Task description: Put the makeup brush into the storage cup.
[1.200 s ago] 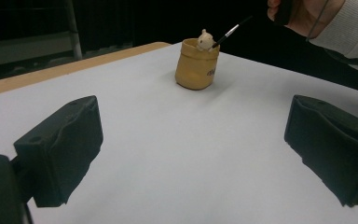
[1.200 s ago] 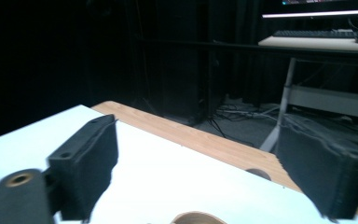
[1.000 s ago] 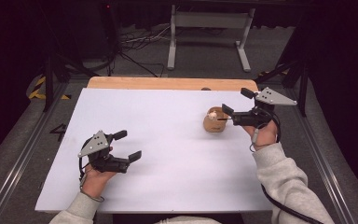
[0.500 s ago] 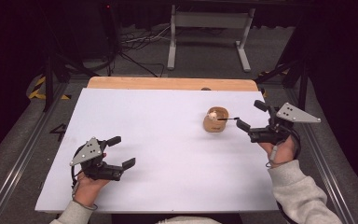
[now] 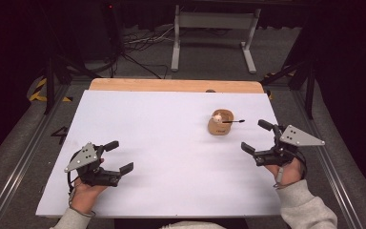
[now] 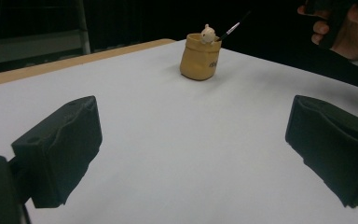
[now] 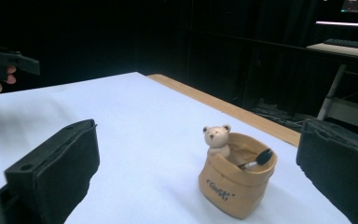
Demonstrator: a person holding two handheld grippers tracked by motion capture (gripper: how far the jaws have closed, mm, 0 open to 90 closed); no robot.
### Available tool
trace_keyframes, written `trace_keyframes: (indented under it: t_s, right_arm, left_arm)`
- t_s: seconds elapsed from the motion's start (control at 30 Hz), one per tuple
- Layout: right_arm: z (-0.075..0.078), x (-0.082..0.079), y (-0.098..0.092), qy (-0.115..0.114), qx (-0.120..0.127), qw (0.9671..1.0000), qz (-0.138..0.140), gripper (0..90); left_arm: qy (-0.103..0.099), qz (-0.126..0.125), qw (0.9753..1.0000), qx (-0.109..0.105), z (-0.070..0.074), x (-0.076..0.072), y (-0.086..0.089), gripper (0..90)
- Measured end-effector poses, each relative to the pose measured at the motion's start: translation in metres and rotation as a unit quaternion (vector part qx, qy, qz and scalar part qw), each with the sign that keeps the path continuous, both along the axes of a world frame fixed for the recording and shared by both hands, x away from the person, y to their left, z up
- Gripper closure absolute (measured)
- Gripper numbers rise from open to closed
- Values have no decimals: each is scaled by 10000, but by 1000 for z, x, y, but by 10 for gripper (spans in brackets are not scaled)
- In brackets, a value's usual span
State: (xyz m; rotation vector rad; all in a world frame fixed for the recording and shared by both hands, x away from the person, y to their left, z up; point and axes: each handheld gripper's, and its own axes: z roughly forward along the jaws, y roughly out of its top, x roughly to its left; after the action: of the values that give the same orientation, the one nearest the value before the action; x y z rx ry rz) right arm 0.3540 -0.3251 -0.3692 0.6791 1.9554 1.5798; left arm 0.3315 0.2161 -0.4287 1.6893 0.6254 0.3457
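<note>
Covering most of the bench ahead of both tongs: smooth matte white sheet point(image 5: 171, 157), bare wooden strip point(image 5: 176, 85) along far edge. Beyond: dark room, grey floor, cables point(image 5: 133, 45), pale metal stand point(image 5: 214, 33). Left gripper point(image 5: 116, 156) near front-left corner, jaws spread wide, nothing between; blocky black pads point(image 6: 58, 151), grey triangular plate on top. Right gripper point(image 5: 256, 137) near right edge, jaws likewise spread, empty. Tan pot point(image 5: 220, 122) shaped like a crumpled sack, glossy, dark lettering on side, upright on sheet just ahead-left of right gripper, well apart from left one. Small cream bear figure point(image 7: 217, 139) at rim; thin black-tipped brush point(image 5: 233, 121) leaning out toward right gripper.
</note>
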Motion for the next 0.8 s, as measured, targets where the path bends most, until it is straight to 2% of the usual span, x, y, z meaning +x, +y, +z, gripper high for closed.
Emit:
trace_keyframes:
  t_s: [0.8]
  right_arm:
    - [-50, -13, 8, 215, 24, 9997, 101, 0]
  left_arm:
    - [36, 119, 9998, -165, -6, -3, 5, 48]
